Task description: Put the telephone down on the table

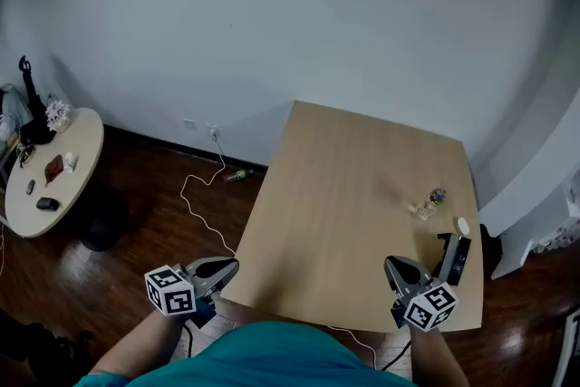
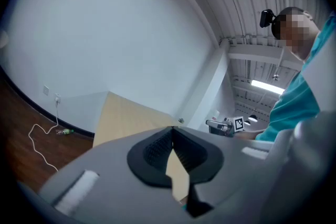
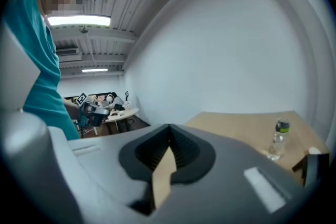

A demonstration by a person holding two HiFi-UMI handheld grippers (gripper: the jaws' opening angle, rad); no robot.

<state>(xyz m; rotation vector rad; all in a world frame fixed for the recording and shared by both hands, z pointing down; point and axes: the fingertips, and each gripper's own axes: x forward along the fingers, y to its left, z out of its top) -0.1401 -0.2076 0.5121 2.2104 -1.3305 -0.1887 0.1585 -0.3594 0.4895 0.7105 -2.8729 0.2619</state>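
We find the desk ahead of both jaws. Left gripper and right gripper are closed tip to tip, holding nothing. The telephone stands just right of the right jaws, at the desk's edge. We advise opening wide first, gripping squarely, lowering gently.

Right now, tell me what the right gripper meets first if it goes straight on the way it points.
Likely the bare table, since the right gripper tips slightly down over it; depth is unclear. The plastic bottle and the telephone lie off to the right.
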